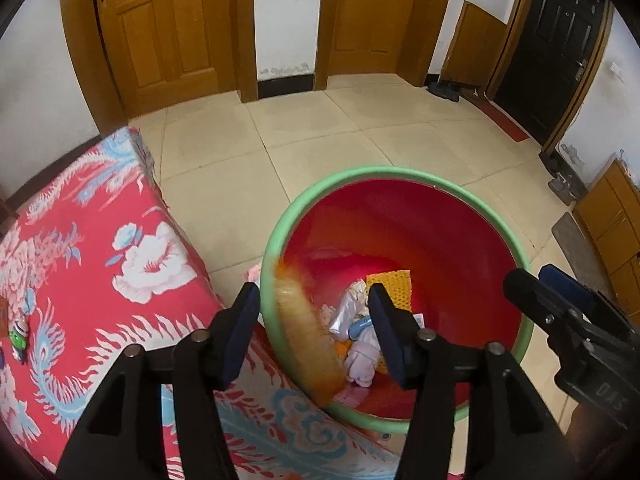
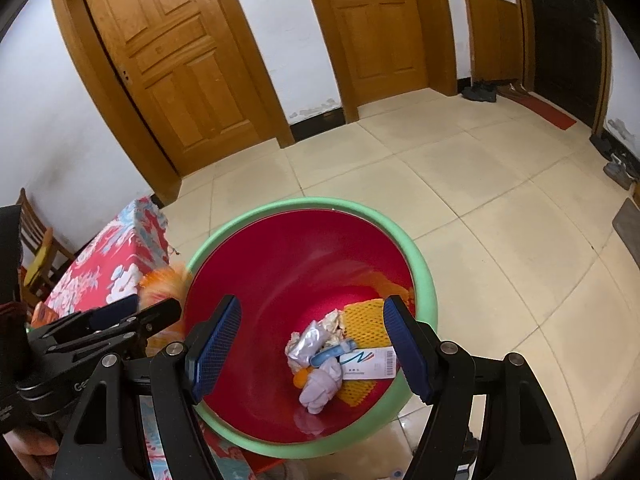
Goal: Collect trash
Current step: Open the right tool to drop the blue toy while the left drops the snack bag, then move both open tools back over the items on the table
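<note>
- The left gripper (image 1: 314,332) is hanging spread over the bin's near rim, pinching nothing; a blurred orange piece (image 1: 308,336) is lying between its pads, seemingly falling.
- The right gripper (image 2: 312,350) is also gaping wide and empty above the bin (image 2: 304,206).
- That orange piece is looking light, soft and fluffy; its long axis is running from the frame's middle toward the lower centre.
- Lower centre, crumpled wrappers (image 2: 310,342), yellow foam netting (image 2: 366,326) and a barcoded slip (image 2: 370,362) are sitting on the bin's floor — all flimsy, best pinched at a fold.
- The flowered cloth (image 1: 100,272) is filling the lower left.
</note>
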The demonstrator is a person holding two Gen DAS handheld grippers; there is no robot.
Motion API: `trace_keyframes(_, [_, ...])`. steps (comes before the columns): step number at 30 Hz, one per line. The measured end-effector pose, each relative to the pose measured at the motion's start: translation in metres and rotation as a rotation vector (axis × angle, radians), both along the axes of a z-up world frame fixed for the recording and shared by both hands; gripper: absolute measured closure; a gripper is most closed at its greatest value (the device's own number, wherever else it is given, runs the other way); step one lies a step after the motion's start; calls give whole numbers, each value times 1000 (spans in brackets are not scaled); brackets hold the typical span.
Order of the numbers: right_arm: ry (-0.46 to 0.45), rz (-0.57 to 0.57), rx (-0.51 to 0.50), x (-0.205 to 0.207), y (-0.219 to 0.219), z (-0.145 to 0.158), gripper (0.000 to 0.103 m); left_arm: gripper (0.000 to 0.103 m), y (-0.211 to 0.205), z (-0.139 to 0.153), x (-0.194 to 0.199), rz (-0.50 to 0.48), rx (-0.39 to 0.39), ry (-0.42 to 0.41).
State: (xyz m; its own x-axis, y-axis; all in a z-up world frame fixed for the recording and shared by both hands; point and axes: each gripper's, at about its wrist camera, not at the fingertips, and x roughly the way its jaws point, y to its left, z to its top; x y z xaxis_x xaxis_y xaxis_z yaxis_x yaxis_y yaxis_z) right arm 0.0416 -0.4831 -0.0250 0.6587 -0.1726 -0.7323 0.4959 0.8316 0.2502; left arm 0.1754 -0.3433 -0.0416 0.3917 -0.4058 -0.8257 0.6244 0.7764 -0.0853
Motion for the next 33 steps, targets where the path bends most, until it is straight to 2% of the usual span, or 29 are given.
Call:
trace_keyframes(10, [-9,-5,-8,-4,4,6,28,45,15,9,-3,37,-8,-7])
trace_keyframes(33, [-42,96,-36,4,62,29,28,45,120,39,-7,231,-70,-30])
